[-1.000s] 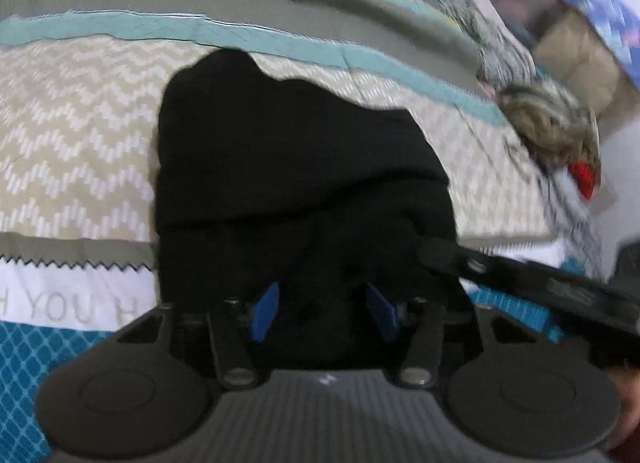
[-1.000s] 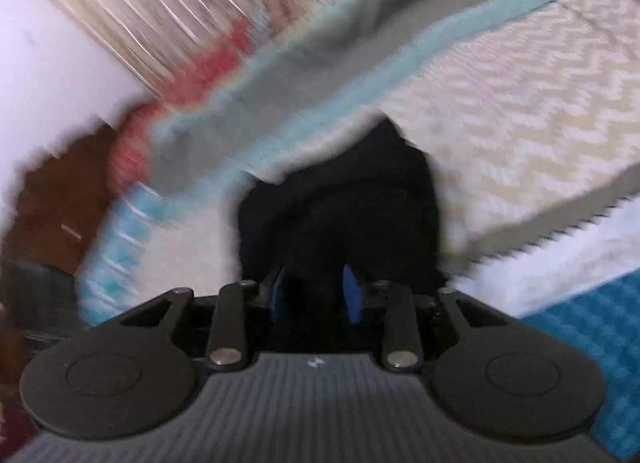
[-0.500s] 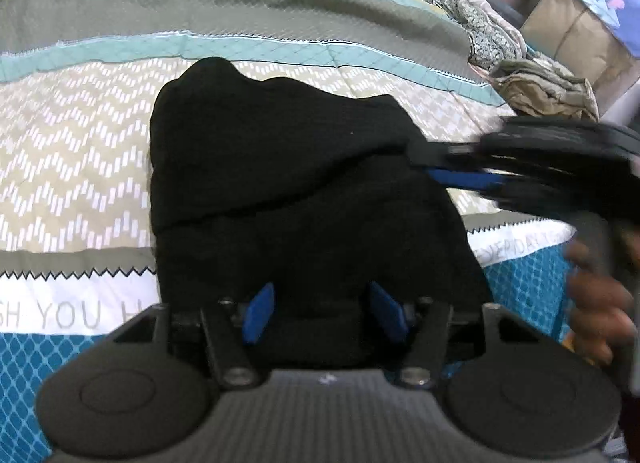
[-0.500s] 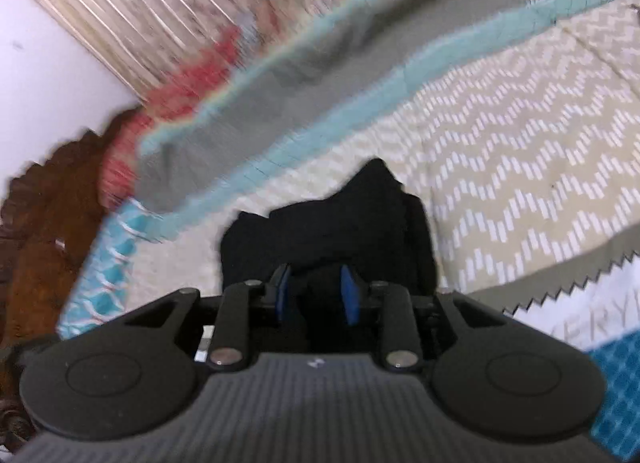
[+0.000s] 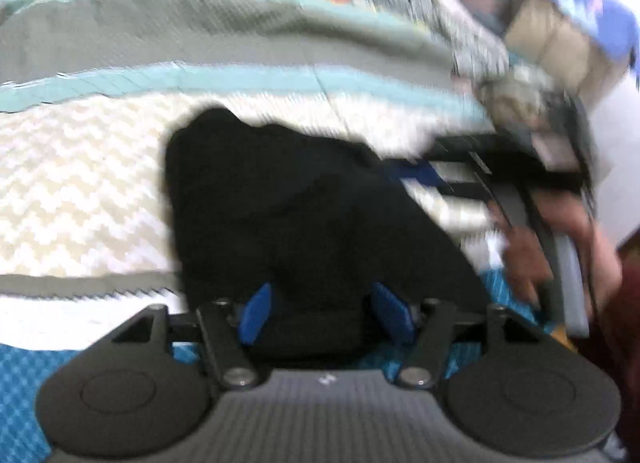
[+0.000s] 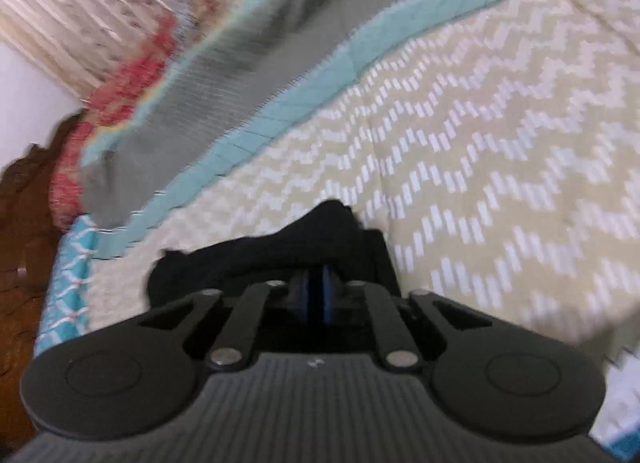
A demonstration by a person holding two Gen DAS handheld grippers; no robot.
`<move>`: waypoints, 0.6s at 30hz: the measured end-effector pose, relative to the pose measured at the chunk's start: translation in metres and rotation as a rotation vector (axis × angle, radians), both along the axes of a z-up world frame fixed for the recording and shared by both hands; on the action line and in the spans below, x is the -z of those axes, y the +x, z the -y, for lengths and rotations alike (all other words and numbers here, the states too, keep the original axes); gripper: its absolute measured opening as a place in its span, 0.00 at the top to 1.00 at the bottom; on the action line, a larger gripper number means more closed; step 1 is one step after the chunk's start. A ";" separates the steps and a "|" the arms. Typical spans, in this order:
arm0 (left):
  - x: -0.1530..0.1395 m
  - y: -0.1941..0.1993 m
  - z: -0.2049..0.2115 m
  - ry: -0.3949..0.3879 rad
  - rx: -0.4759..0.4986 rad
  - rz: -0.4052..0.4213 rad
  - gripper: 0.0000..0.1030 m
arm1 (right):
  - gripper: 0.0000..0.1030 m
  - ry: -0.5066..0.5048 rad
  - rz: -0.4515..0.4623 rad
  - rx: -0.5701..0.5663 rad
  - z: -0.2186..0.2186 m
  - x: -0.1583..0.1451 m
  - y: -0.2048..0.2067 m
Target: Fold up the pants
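Left wrist view first: your left gripper [image 5: 326, 313] has just been opening, its blue pads [image 5: 255, 313] now wide either side of the black pants [image 5: 288, 203] without pressing them, so that end looks released. Beyond it the folded bundle lies on the chevron quilt [image 5: 80, 183]. At the bundle's far side your right gripper [image 6: 316, 297] looks almost closed in its own view, though it widened slightly; whether cloth sits between, you cannot tell.

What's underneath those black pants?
The black pants lie bunched on a quilt; its beige zigzag band shows all around them. Whatever lies directly beneath the cloth is covered.
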State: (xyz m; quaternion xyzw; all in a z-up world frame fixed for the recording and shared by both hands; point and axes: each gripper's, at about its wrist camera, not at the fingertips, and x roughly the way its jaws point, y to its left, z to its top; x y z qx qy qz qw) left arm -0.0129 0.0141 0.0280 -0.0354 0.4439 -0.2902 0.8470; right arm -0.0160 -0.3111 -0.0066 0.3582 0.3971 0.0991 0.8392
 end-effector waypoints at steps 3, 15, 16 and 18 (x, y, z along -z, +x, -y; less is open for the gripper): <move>-0.005 0.015 -0.036 -0.039 -0.111 0.027 0.20 | 0.14 -0.032 0.079 0.046 0.007 -0.011 -0.049; 0.083 0.054 -0.024 -0.155 -0.154 -0.270 0.14 | 0.09 0.221 -0.023 0.013 -0.003 0.040 -0.063; 0.084 0.051 -0.017 -0.157 -0.128 -0.254 0.25 | 0.13 0.222 -0.024 -0.024 -0.010 0.038 -0.062; 0.078 0.049 -0.012 -0.131 -0.116 -0.226 0.42 | 0.31 0.243 -0.040 -0.065 -0.018 0.029 -0.065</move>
